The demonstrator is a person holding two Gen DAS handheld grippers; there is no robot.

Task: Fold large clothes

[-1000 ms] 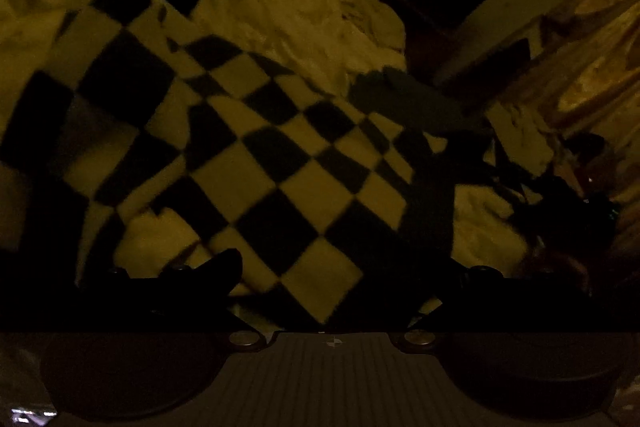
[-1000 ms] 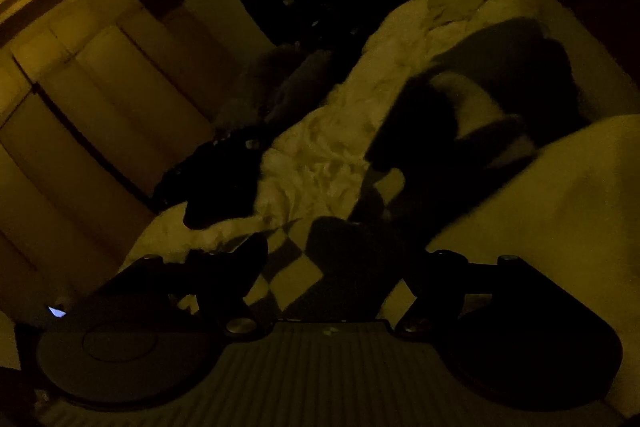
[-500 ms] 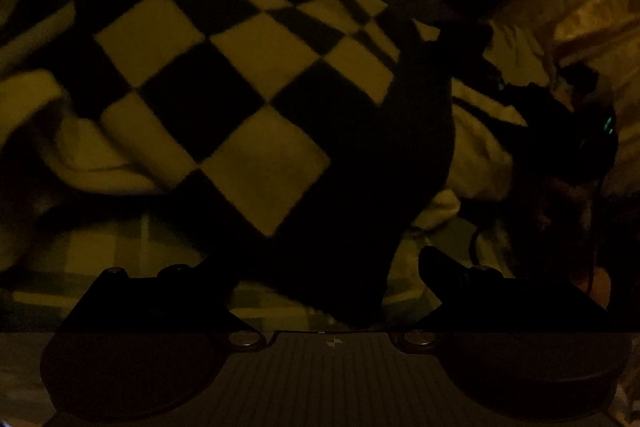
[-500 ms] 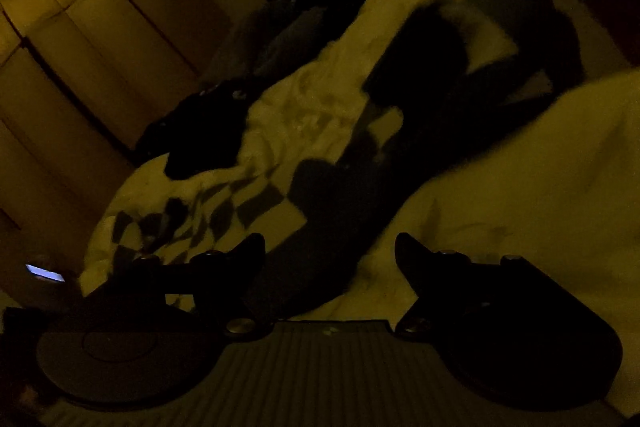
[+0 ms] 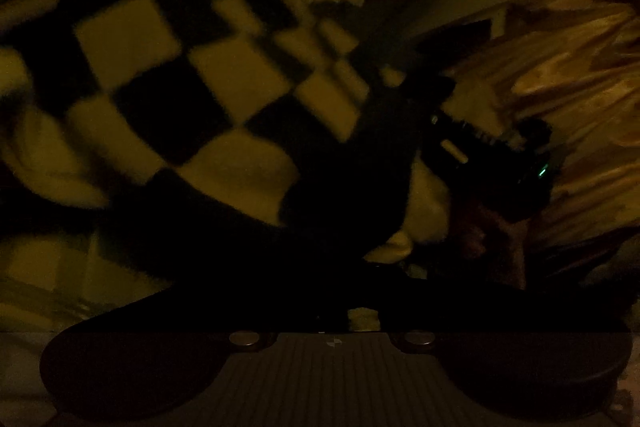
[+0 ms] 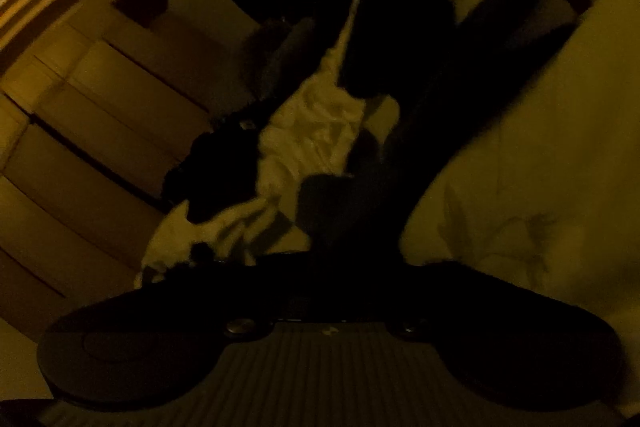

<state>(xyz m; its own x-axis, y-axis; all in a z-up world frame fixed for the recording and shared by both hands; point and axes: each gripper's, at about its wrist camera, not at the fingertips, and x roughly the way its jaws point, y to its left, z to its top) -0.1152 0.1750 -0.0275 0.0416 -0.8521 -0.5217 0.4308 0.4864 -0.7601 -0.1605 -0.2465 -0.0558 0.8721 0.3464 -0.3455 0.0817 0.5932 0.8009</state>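
Left wrist view super dark: left gripper closing on dark edge of checkered garment. Right gripper clamped shut on same fabric, bed underneath.

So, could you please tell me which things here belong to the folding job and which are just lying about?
For the job:
black-and-cream checked cloth garment

Just lying about:
crumpled white bedsheet
golden pleated curtain
cream panelled wardrobe
cream flower-print cover
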